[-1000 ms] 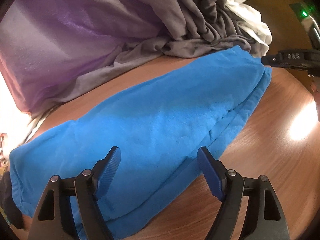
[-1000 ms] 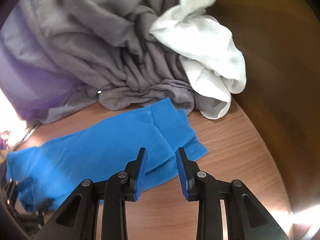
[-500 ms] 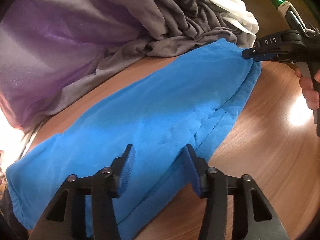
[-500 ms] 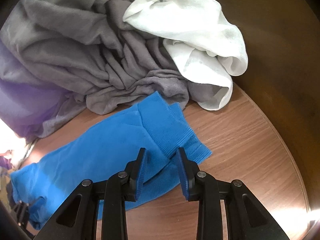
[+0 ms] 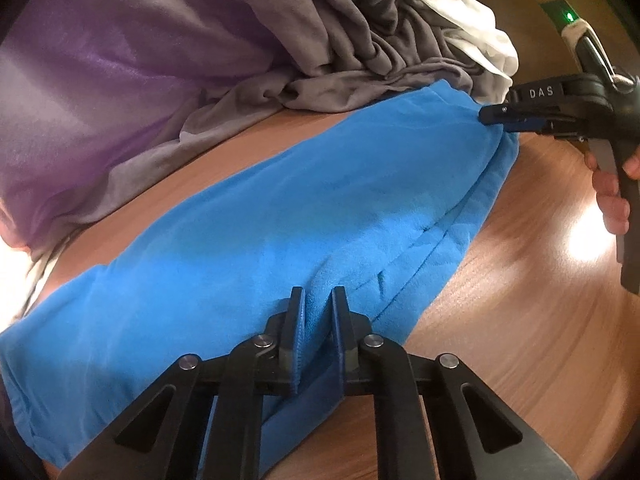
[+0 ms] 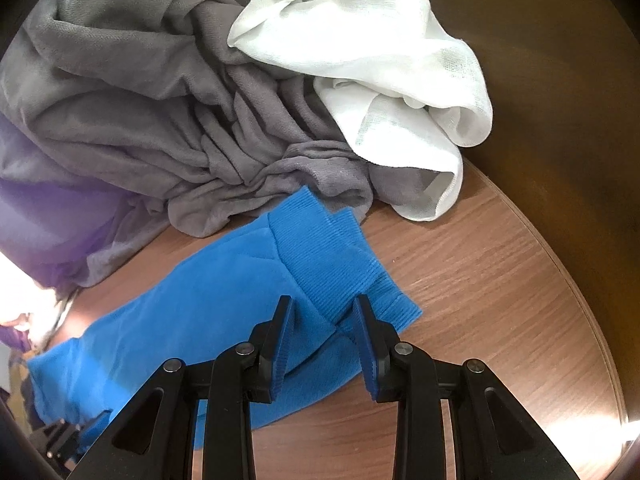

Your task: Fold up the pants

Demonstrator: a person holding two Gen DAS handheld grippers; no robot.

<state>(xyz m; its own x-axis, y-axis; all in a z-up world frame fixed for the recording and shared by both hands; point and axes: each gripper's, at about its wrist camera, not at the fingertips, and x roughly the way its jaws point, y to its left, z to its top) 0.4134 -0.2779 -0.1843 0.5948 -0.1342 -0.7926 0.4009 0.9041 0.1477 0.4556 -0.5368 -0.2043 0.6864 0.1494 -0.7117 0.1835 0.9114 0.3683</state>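
Blue pants (image 5: 256, 240) are lying lengthwise, already halved, on the wooden table (image 5: 520, 320). Left gripper (image 5: 318, 300) has just been closing, pinching fabric; right gripper (image 6: 324, 312) is straddling the cuff, parted. Cross fold remaining.

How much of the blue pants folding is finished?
Done: the blue pants already lie in one long strip on the wooden table, legs stacked.
In hand: the left tongs have just been closing and pinch a ridge of fabric. The right tongs sit over the ribbed cuffs, gap unclosed.
Left: fold the strip shorter. The grey clothes and white cloth lie unfolded.
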